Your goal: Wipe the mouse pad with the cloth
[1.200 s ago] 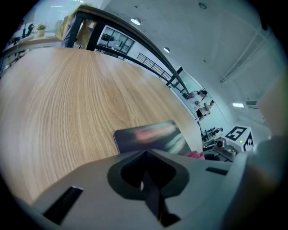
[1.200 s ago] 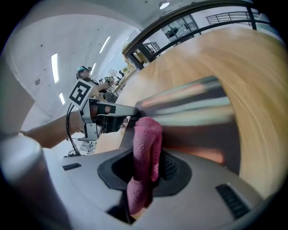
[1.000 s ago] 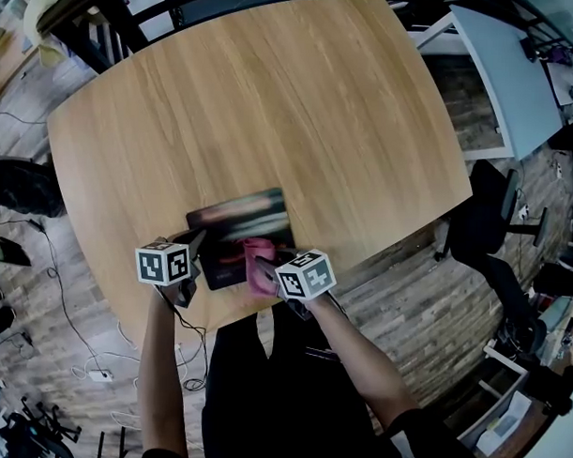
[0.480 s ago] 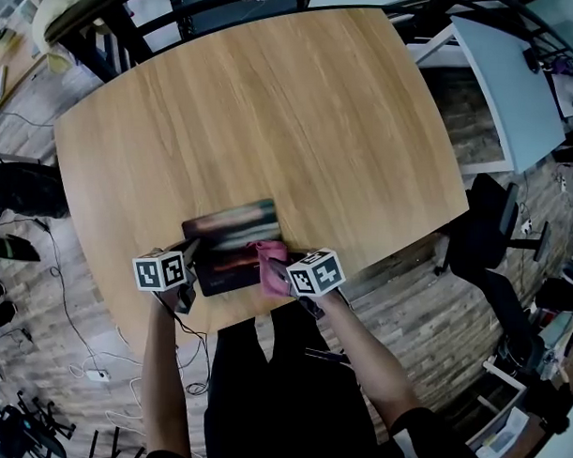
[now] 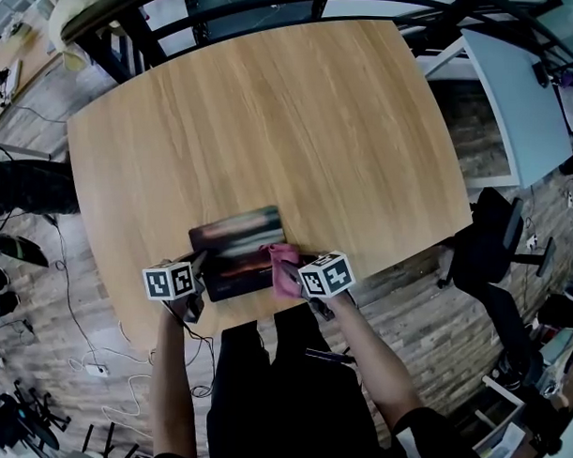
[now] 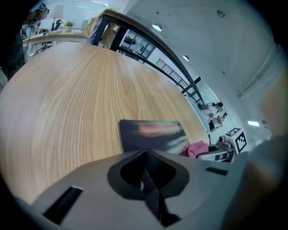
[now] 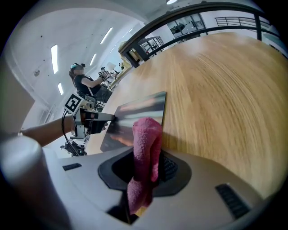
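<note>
The dark mouse pad [image 5: 237, 250] lies flat near the front edge of the wooden table [image 5: 272, 110]. My left gripper [image 5: 199, 264] is at the pad's left edge, jaws closed together on it; in the left gripper view [image 6: 146, 175] the pad [image 6: 153, 134] stretches ahead. My right gripper [image 5: 293, 269] is shut on a pink cloth [image 5: 284, 259], which rests on the pad's right end. The right gripper view shows the cloth [image 7: 146, 134] bulging out of the jaws [image 7: 144, 173] over the pad [image 7: 137, 112], with the left gripper [image 7: 107, 117] across it.
The table's front edge runs just below the pad, close to my body. A black office chair [image 5: 492, 242] and a white desk [image 5: 517, 86] stand to the right. Cables [image 5: 94, 367] trail on the floor at left. A person [image 7: 85, 83] sits far behind.
My right gripper has slid the pink cloth rightward across the pad, from its middle to its right end. The left gripper stays at the pad's left edge.
</note>
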A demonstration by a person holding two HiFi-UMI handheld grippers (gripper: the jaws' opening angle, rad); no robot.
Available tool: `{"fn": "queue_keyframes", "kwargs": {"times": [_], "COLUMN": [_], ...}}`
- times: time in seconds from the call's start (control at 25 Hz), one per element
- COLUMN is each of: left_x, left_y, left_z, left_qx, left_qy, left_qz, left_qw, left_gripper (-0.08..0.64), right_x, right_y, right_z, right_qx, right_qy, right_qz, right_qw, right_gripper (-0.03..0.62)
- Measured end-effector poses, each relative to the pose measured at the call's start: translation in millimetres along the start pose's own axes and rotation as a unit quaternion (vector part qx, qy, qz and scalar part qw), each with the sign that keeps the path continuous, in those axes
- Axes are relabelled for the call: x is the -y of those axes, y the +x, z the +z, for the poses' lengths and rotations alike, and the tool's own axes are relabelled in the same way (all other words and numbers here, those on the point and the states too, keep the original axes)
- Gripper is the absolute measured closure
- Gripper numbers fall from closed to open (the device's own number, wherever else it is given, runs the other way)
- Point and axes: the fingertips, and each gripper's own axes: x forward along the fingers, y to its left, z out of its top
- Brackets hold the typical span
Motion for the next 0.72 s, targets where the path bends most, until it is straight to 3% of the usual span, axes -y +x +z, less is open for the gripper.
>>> {"fn": "queue_keyframes", "kwargs": {"times": [0.16, 0.48, 0.72], "left_x": [4, 0, 4], "left_y": [-2, -4, -5], "left_z": [-8, -17, -26], "left_qx": [0.001, 0.003, 0.011], "left_qy": [-0.021, -0.025, -0.053], "left_qz": [-0.003, 0.009, 0.003], "left_qw": [0.9998, 0.9996, 0.9985], "left_gripper": [0.538, 0.538, 0.538], "right_x": [11, 27, 44], "right_y": [-5, -14, -33], "right_z": [1, 0, 7], "right_qx": [-0.002, 0.005, 0.016], "right_qy": [-0.005, 0.017, 0.0], "right_qz": [-0.017, -0.039, -0.098], "right_qw": [1.0, 0.999, 0.995], "right_gripper": [0.5, 0.5, 0.499]}}
